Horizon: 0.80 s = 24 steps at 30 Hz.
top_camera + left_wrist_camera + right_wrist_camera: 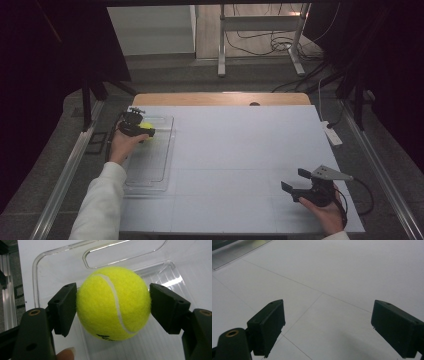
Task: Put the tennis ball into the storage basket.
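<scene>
A yellow tennis ball (113,303) sits between the two black jaws of my left gripper (112,305), which press on its sides, so the gripper is shut on it. In the high view the ball (146,126) and the left gripper (139,127) are over the far end of a clear plastic tray (150,165) at the table's left. The tray's transparent rim (62,252) lies behind the ball. My right gripper (296,179) rests low at the front right of the table, jaws wide apart and nothing between them; its own view shows the right gripper (328,325) over bare white table (337,270).
The white table top (240,150) has a wooden strip along its far edge. A white power strip (332,134) lies at the right edge. Metal rails flank the table; cables and a stand's legs (260,45) are on the floor beyond.
</scene>
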Each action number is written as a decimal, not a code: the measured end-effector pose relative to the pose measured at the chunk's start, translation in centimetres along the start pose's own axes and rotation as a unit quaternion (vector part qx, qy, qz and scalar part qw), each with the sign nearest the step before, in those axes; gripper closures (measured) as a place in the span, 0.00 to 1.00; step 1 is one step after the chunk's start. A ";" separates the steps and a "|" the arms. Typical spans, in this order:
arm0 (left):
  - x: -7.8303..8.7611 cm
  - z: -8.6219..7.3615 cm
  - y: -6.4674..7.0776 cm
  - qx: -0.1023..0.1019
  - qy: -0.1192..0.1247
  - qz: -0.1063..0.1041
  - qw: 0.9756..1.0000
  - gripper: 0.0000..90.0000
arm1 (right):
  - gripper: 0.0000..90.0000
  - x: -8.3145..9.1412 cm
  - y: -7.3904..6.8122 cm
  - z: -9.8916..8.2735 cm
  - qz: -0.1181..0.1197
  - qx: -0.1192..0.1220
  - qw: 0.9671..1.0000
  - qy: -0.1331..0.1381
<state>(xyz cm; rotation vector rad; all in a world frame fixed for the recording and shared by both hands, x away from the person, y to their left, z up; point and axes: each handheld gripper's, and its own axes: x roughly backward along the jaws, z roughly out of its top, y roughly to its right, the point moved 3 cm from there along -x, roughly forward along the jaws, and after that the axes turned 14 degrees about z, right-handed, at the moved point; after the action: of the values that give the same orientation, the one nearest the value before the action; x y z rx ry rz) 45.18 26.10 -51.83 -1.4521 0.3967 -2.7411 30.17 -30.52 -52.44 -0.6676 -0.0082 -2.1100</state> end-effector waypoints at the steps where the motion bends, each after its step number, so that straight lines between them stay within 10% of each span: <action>1: -0.1 0.0 0.0 -0.001 0.000 0.000 1.000 0.29 | 0.13 0.0 0.0 0.0 0.000 0.000 1.000 0.000; 24: 0.2 0.1 0.1 0.010 0.015 -0.004 1.000 0.18 | 0.13 0.0 0.0 0.0 0.000 -0.001 1.000 0.001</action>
<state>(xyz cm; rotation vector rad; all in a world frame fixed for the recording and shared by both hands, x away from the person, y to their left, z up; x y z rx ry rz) 45.09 26.00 -51.64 -1.4130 0.3647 -2.7691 30.16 -30.56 -52.45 -0.6676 -0.0060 -2.1111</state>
